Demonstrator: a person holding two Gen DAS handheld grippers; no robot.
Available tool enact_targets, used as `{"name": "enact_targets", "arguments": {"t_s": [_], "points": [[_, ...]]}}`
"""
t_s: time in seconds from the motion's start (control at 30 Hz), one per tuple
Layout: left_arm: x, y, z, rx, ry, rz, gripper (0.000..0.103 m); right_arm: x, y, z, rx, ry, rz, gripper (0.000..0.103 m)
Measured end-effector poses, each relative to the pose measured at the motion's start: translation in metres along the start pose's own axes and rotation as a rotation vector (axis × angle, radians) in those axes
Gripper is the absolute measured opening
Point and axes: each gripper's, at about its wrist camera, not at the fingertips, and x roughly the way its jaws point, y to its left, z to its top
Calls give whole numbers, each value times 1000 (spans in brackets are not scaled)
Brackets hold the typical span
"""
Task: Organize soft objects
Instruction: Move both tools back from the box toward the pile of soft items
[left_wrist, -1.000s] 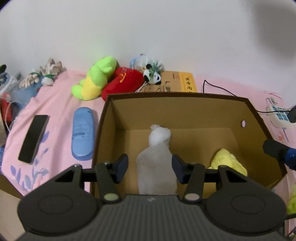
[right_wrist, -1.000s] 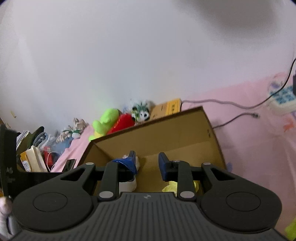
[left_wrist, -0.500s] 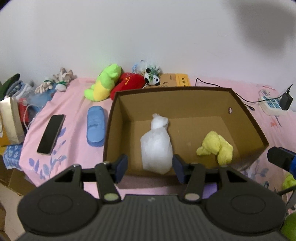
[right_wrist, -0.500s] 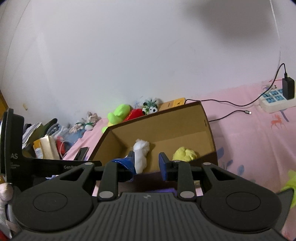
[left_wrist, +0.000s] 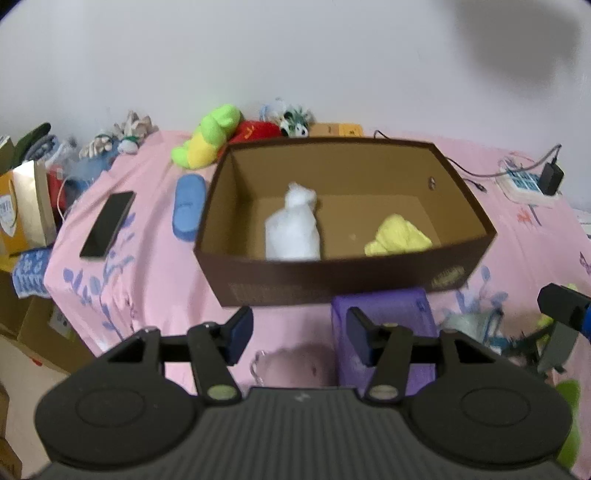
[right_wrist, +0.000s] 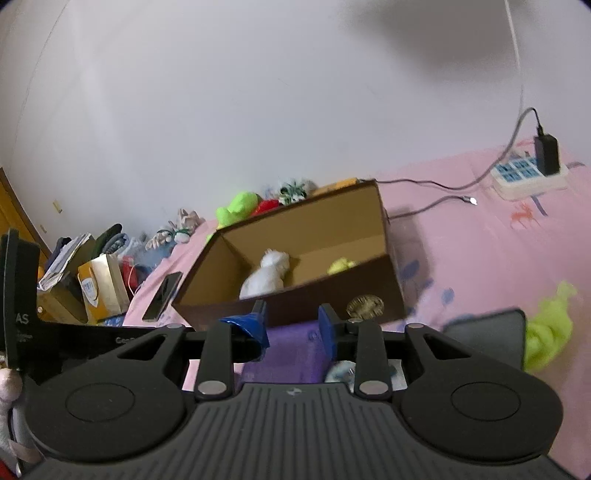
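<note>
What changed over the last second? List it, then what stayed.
Both grippers, left and right, backed away from the box, open and empty throughout. The white toy and yellow toy stayed in the box; the phone stayed put.

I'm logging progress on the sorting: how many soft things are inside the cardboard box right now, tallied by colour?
Inside the cardboard box:
White: 1, the white plush
Yellow: 1, the yellow soft toy
Total: 2
</note>
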Motion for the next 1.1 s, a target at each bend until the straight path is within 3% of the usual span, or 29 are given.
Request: {"name": "enact_targets", "arguments": {"t_s": [0.5, 0.9, 1.1], "points": [[-11, -32, -48, 6, 75, 8, 59, -24, -23, -33, 5, 102, 15, 16], [-9, -45, -68, -13, 114, 22, 60, -23, -38, -50, 16, 195, 29, 18], [-6, -47, -88, -21, 145, -48, 61, -27, -57, -57, 37, 237, 6, 19]]}}
